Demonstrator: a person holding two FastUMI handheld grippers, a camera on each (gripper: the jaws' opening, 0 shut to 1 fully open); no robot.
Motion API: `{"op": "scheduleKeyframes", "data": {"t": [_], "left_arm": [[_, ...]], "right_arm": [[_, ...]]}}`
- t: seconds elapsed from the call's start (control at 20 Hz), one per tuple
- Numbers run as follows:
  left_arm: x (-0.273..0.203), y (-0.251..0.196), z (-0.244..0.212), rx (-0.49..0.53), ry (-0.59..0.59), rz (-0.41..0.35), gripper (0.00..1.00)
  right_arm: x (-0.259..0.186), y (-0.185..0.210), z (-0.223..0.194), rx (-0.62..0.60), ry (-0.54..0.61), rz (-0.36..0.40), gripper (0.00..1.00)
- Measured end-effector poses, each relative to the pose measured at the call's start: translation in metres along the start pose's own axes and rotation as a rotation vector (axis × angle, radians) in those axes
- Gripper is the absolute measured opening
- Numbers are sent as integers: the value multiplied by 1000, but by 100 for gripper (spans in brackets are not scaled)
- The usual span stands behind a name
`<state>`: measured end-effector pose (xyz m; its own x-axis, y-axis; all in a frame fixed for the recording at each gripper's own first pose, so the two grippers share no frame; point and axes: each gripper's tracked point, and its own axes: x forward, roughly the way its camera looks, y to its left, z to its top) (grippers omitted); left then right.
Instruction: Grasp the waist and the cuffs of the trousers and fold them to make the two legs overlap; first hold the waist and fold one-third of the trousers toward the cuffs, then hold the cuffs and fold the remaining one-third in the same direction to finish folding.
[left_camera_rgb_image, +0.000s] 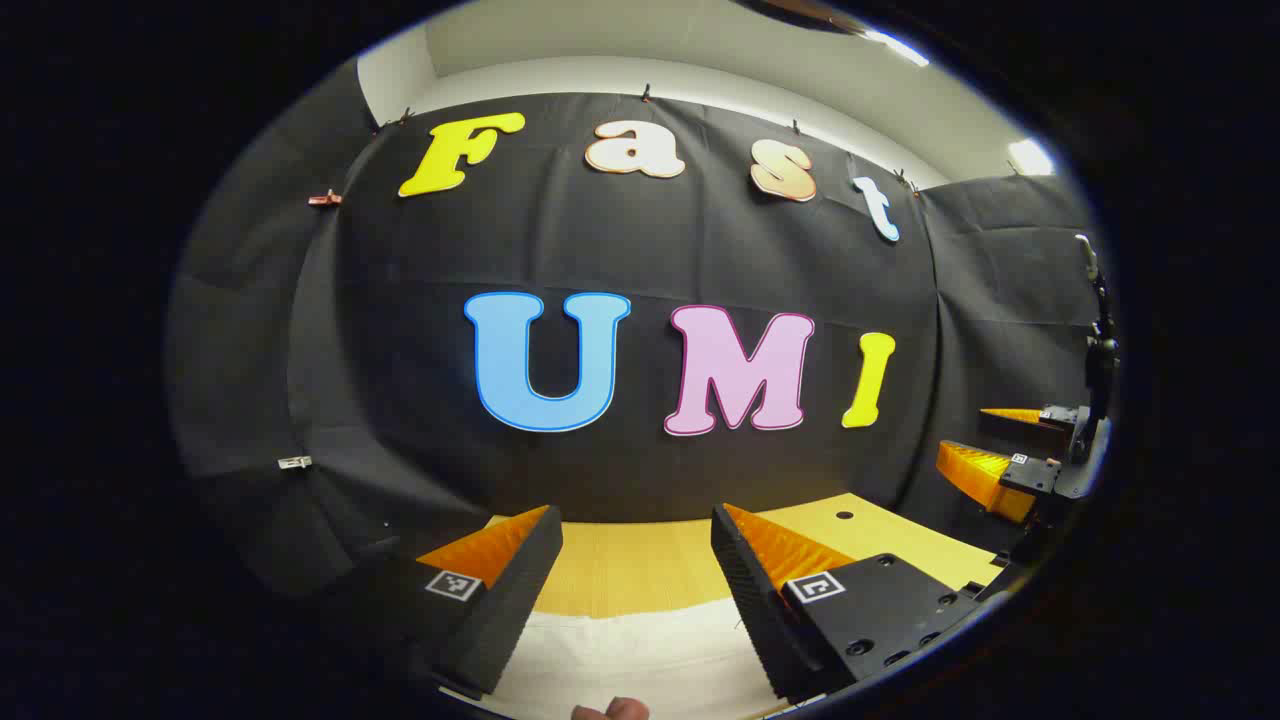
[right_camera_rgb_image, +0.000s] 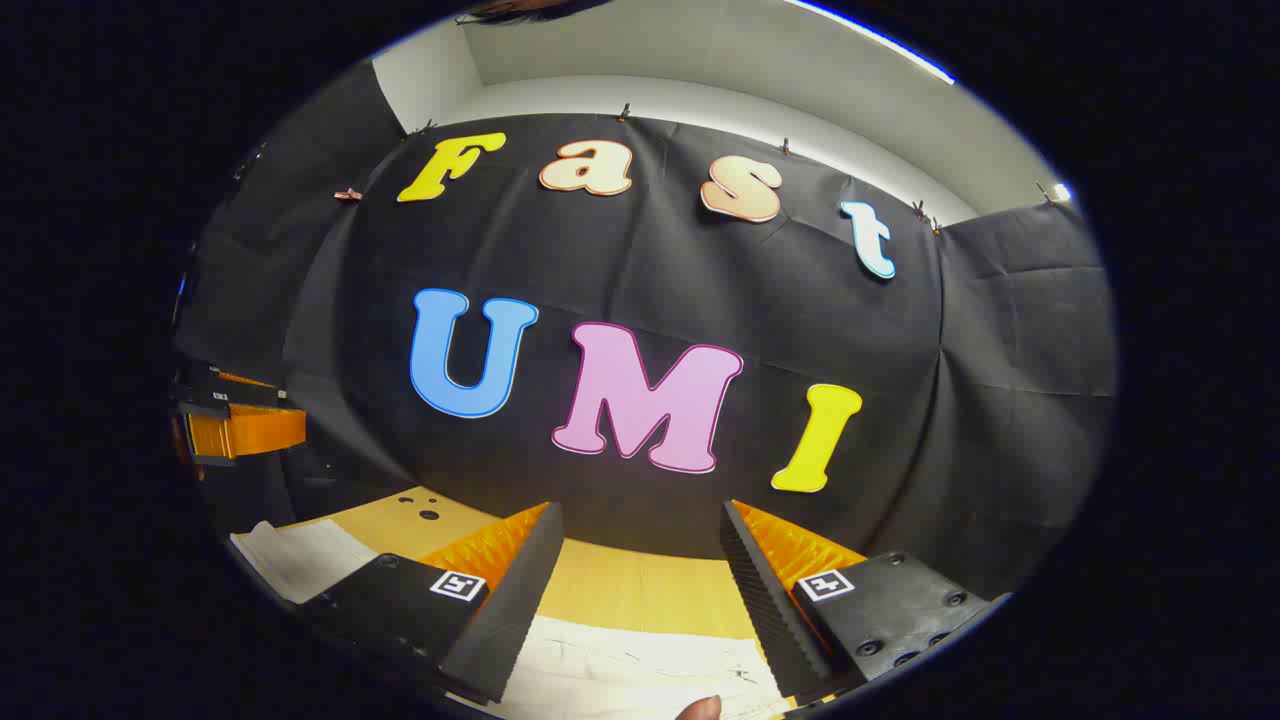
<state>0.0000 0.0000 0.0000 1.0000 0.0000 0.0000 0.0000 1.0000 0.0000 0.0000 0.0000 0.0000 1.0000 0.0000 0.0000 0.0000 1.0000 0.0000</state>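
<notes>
White trousers lie flat on the wooden table, just below and in front of my left gripper, which is open with nothing between its fingers. In the right gripper view the same white cloth spreads under my right gripper, also open and holding nothing, and a further part of the trousers shows at the left. Both grippers hover above the cloth and point at the back wall. The right gripper appears far right in the left gripper view; the left gripper appears far left in the right gripper view.
The table ends close to the black cloth wall behind it. Small holes mark the tabletop near its back corner. A person's fingertip shows at the bottom edge, and another fingertip in the right gripper view.
</notes>
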Motion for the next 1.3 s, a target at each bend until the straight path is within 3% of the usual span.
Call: {"op": "scheduleKeyframes", "data": {"t": [0.8,1.0,1.3], "left_arm": [[-12,-2,-15,17,33,-37,95],[-23,19,-52,99,118,-78,93],[-58,82,-152,325,332,-108,97]], "right_arm": [[-5,10,1,-37,13,26,97],[-7,13,-7,-58,36,34,97],[-13,10,-24,-114,86,33,97]]}}
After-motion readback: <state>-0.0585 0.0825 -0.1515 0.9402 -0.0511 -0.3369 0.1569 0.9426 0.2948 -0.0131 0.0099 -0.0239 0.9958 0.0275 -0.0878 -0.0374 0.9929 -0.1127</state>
